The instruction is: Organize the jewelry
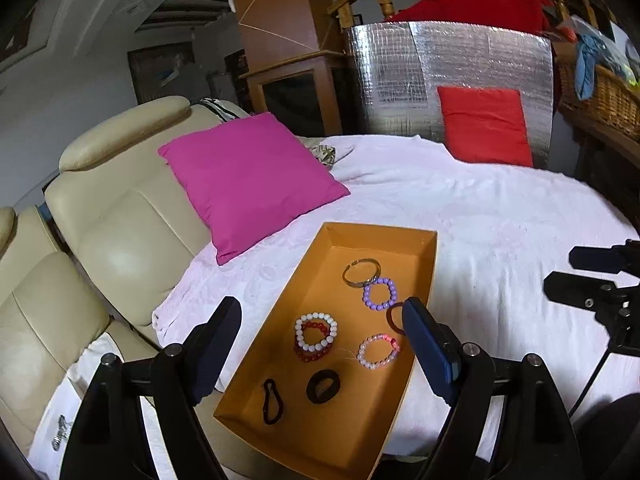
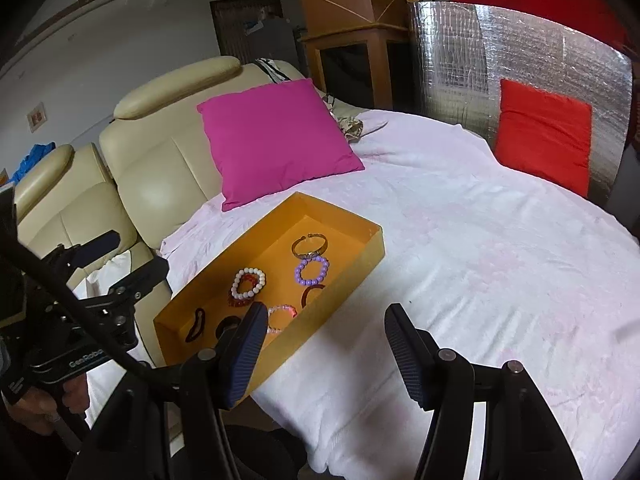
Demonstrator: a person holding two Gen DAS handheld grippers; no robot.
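We have two fisheye views, each mounted behind its gripper's fingers and angled downward over the white blanket (image 1: 500, 216). From the left wrist we look straight along the orange box (image 1: 384, 236), close above its near end. From the right wrist we stand further right, with the same orange box (image 2: 360, 258) lying left of centre. Both views share the box, the magenta pillow (image 1: 248, 176) (image 2: 276, 140) and the red cushion (image 1: 484, 124) (image 2: 544, 136).

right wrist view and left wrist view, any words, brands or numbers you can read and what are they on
"GenRobo", cut off by a cable, on the left gripper body in the right wrist view.
Dark print on the white cloth at the lower left of the left wrist view: too blurred to read.
Nothing else is legible.
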